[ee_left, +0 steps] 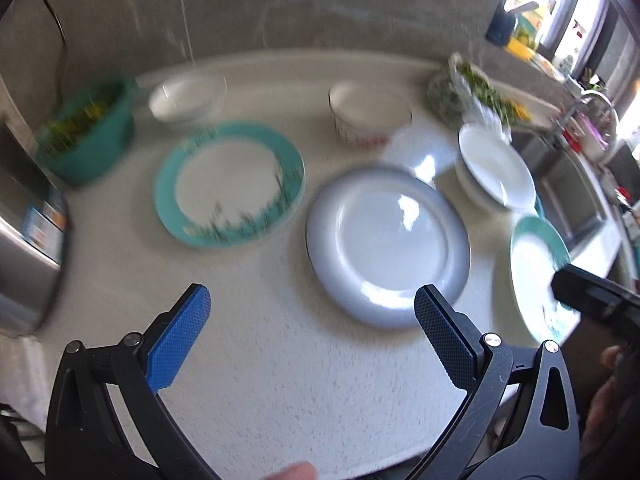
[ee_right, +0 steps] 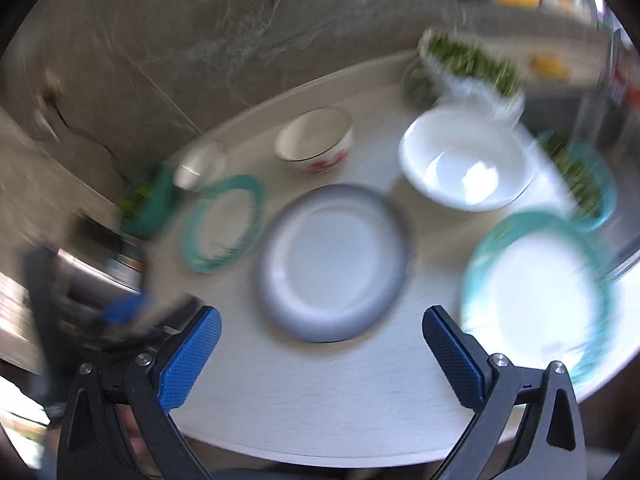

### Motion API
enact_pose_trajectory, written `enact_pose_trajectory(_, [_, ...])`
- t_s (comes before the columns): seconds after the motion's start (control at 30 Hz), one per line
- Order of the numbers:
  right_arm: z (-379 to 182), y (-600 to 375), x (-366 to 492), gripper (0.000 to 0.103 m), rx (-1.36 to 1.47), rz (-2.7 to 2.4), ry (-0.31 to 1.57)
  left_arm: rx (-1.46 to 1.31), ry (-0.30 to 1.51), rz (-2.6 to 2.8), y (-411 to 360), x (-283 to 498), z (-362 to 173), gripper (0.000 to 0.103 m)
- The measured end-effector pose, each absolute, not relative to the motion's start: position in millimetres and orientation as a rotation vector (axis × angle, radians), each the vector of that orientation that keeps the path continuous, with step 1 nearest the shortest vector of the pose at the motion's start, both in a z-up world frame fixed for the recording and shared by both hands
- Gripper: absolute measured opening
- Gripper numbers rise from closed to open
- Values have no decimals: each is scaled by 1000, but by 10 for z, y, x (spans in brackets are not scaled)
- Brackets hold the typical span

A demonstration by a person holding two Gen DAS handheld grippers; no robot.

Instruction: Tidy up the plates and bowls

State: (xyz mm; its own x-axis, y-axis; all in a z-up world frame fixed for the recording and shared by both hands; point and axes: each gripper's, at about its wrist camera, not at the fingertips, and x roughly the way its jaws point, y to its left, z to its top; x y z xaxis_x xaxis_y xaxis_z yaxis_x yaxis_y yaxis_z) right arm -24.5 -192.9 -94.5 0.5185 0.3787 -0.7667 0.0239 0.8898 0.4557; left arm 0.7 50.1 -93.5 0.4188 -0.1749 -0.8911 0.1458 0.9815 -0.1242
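- The left gripper (ee_left: 312, 308) is spread wide with nothing between its blue pads (ee_left: 180, 340); the grey plate (ee_left: 386, 242) lies just ahead of it, nearest the right-hand pad.
- The right gripper (ee_right: 320, 332) is likewise wide open and empty, with the grey plate (ee_right: 334, 264) straight ahead, centred between its fingers.
- The grey plate sits flat on the counter (ee_left: 260, 360), right way up, with a pale centre and a darker grey rim.
- A teal-rimmed plate (ee_left: 228, 184) lies flat to the grey plate's left, close but apart from it.
- A second teal-rimmed plate (ee_right: 536, 300) lies near the counter's right edge; in the left view the right gripper's tip (ee_left: 592, 292) overlaps it, though contact is too blurred to tell.
- A white bowl (ee_right: 466, 162) sits beyond the grey plate to the right; in the left view it seems to rest on other white dishes.
- A bowl with red marks (ee_right: 314, 142) stands behind the grey plate, and a small white bowl (ee_left: 186, 96) further left.
- A green bowl (ee_left: 86, 136) stands at the far left by a steel appliance (ee_left: 24, 248).
- Greens (ee_left: 476, 92) lie at the back right, by the sink (ee_left: 568, 188).
- Bare counter lies between the grippers and the grey plate; the wall (ee_left: 240, 12) closes the back.
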Motion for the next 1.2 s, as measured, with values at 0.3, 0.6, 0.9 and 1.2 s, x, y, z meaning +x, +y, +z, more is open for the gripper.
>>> enact_pose_trajectory(0.3, [-1524, -1932, -357, 90, 814, 322, 984, 70, 1172, -559, 612, 277, -1321, 100])
enact_pose_trajectory(0.6, [-1729, -2219, -320, 74, 979, 321, 900, 140, 1242, -703, 169, 1272, -1266, 99])
enact_pose_trajectory(0.9, [-2082, -2289, -378, 70, 1083, 232, 861, 357, 1293, -950, -250, 2066, -1603, 91])
enact_pose_trajectory(1.2, [-2328, -2214, -520, 59, 1142, 153, 831, 420, 1375, -1106, -503, 2205, -1903, 62])
